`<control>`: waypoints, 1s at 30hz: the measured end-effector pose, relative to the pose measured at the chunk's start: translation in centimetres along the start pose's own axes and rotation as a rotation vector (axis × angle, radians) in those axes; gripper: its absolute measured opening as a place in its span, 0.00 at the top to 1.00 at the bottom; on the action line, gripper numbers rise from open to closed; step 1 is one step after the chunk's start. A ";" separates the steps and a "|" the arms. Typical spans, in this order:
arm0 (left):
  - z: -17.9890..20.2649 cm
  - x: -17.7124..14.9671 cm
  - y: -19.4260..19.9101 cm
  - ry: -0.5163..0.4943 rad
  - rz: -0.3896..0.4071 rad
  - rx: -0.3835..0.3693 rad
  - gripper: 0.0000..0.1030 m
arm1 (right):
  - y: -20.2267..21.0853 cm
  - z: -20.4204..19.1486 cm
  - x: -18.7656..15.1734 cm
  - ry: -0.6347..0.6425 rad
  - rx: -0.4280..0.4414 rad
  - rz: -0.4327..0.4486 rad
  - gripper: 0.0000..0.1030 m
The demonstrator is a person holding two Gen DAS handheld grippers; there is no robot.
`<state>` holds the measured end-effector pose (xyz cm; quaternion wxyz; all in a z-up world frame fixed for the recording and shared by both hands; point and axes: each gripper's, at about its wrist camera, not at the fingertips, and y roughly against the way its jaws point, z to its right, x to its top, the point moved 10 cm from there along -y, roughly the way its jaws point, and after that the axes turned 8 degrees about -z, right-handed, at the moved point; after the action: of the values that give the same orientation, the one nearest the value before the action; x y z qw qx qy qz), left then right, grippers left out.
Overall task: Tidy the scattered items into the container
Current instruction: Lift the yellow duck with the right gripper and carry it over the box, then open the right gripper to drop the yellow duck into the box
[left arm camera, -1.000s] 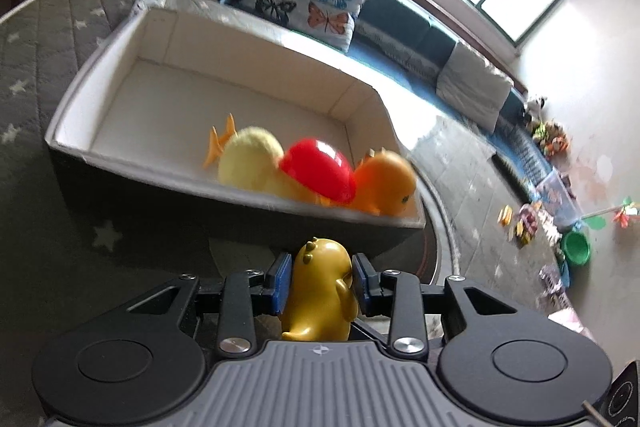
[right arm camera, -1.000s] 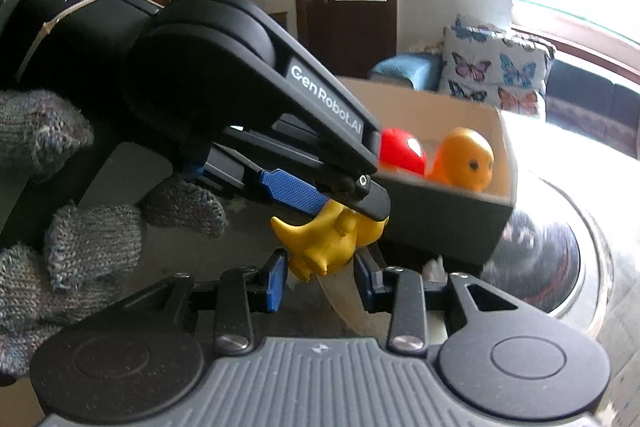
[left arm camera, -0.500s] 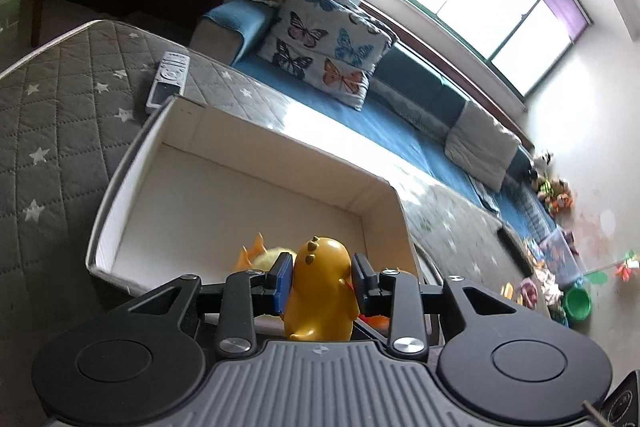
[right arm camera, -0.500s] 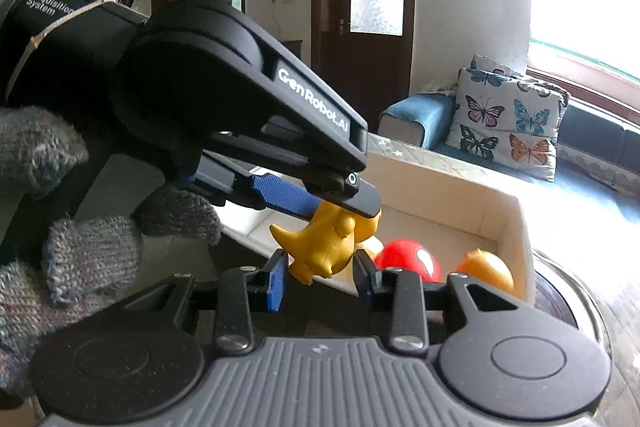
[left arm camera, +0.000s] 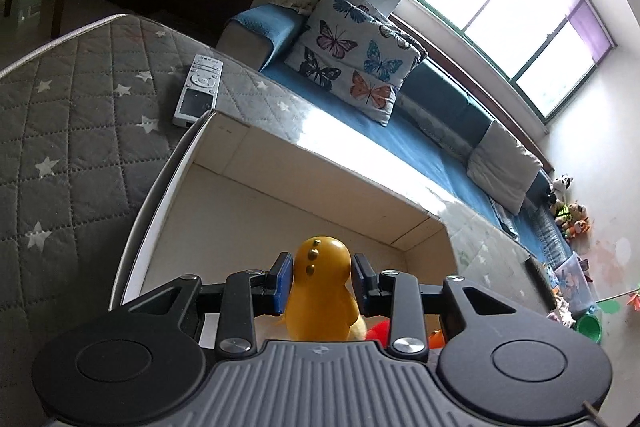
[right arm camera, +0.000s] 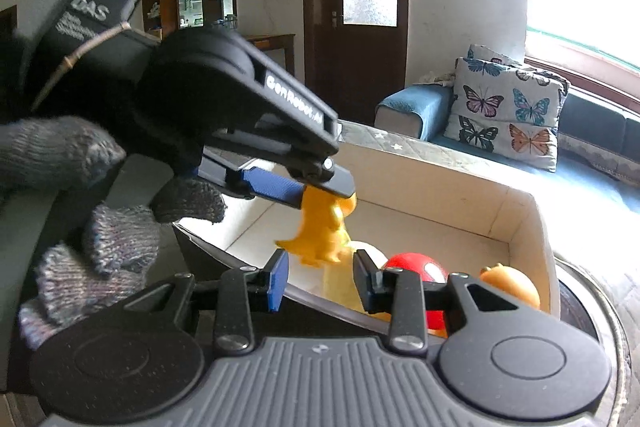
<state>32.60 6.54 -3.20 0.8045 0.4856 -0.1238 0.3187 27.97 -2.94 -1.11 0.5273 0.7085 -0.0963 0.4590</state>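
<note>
Toy dinosaur [left arm camera: 320, 291], yellow, hangs clamped in the left gripper [left arm camera: 320, 285] over the open box [right arm camera: 524, 223], which already holds a red ball [right arm camera: 416, 267] and an orange toy [right arm camera: 512, 287], so only its release looks left, while the right gripper [right arm camera: 320, 279] waits open and empty.

The left gripper [left arm camera: 322, 283] has carried the yellow dinosaur [left arm camera: 322, 291] up over the box [left arm camera: 168, 179]. The toys inside have slipped almost out of its view.
</note>
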 end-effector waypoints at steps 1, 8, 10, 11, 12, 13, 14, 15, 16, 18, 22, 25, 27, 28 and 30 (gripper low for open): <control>-0.1 -0.1 -0.1 -0.005 -0.004 0.003 0.67 | 0.1 0.1 -0.1 -0.001 0.000 0.001 0.65; -0.1 -1.2 -0.4 -0.065 -0.033 0.033 0.67 | 1.1 0.2 -1.0 -0.003 -0.002 0.003 0.64; 0.3 -1.4 -0.2 -0.089 -0.035 0.032 0.66 | 1.4 0.1 -1.3 0.000 -0.005 0.001 0.59; 0.4 -1.5 -0.1 -0.093 -0.033 0.032 0.66 | 1.5 0.0 -1.5 0.002 -0.008 0.001 0.58; 0.5 -1.5 0.0 -0.093 -0.029 0.035 0.66 | 1.6 0.1 -1.7 0.004 -0.011 0.000 0.58; 0.6 -1.5 0.1 -0.092 -0.026 0.037 0.66 | 1.7 0.1 -1.8 0.005 -0.014 0.000 0.58; 0.6 -1.6 0.2 -0.092 -0.024 0.037 0.66 | 1.8 0.2 -1.9 0.003 -0.015 0.000 0.58; 0.6 -1.6 0.3 -0.091 -0.025 0.037 0.66 | 1.9 0.3 -2.0 0.001 -0.017 0.000 0.58; 0.6 -1.7 0.4 -0.089 -0.027 0.038 0.66 | 2.1 0.4 -2.0 -0.002 -0.019 0.001 0.58; 0.7 -1.9 0.7 -0.087 -0.026 0.036 0.66 | 2.4 0.5 -2.3 -0.008 -0.022 0.002 0.56; 1.0 -2.2 1.4 -0.090 -0.017 0.021 0.66 | 3.2 1.0 -2.8 -0.021 -0.030 0.006 0.51; 1.5 -2.3 2.0 -0.099 -0.009 0.007 0.66 | 3.6 1.3 -3.3 -0.032 -0.036 0.002 0.51; 2.0 -2.5 2.4 -0.108 -0.006 -0.001 0.66 | 3.8 1.7 -3.7 -0.036 -0.042 -0.001 0.51; 2.2 -2.6 2.5 -0.112 -0.006 -0.006 0.66 | 3.9 1.8 -3.9 -0.038 -0.044 -0.003 0.50; 2.5 -2.9 2.8 -0.118 -0.005 -0.016 0.66 | 4.2 2.1 -4.3 -0.045 -0.047 -0.005 0.50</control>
<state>28.92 4.14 -1.44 0.8005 0.4974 -0.1724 0.2864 24.11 -8.00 -1.63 0.5428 0.7061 -0.1172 0.4393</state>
